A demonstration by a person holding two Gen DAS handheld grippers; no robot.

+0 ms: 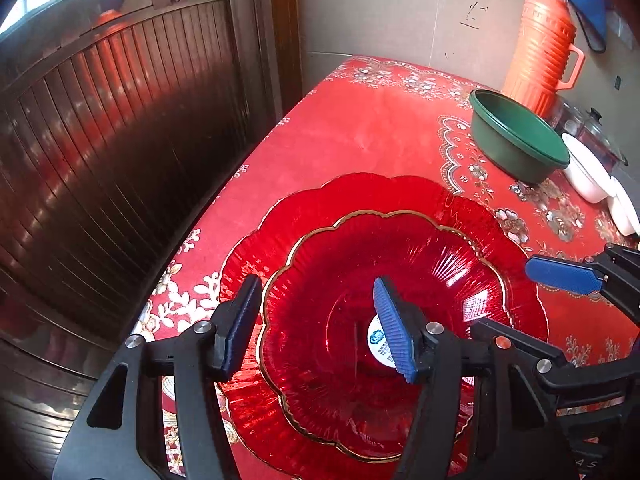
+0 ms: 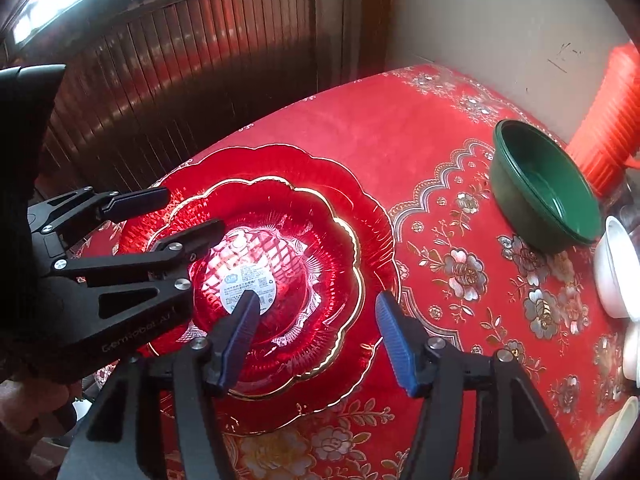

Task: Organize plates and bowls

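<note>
A scalloped red glass bowl (image 1: 332, 264) (image 2: 308, 220) with a gold rim and a white label in its bottom sits inside a larger red glass plate (image 1: 360, 192) (image 2: 360, 184) on the red flowered tablecloth (image 1: 360, 120). My left gripper (image 1: 316, 320) (image 2: 196, 208) stands open astride the bowl's left rim, one finger outside and one inside, and the pads do not touch the glass. My right gripper (image 2: 316, 332) (image 1: 502, 298) stands open astride the bowl's right rim in the same way. Neither holds anything.
A dark green bowl (image 1: 516, 140) (image 2: 544, 184) stands at the back right, with white bowls (image 1: 584, 168) (image 2: 616, 272) beside it and an orange thermos (image 1: 540, 48) (image 2: 612, 120) behind. A glass lid (image 1: 592, 128) lies by the thermos. The table's left edge drops off beside a slatted wooden panel (image 1: 120, 140).
</note>
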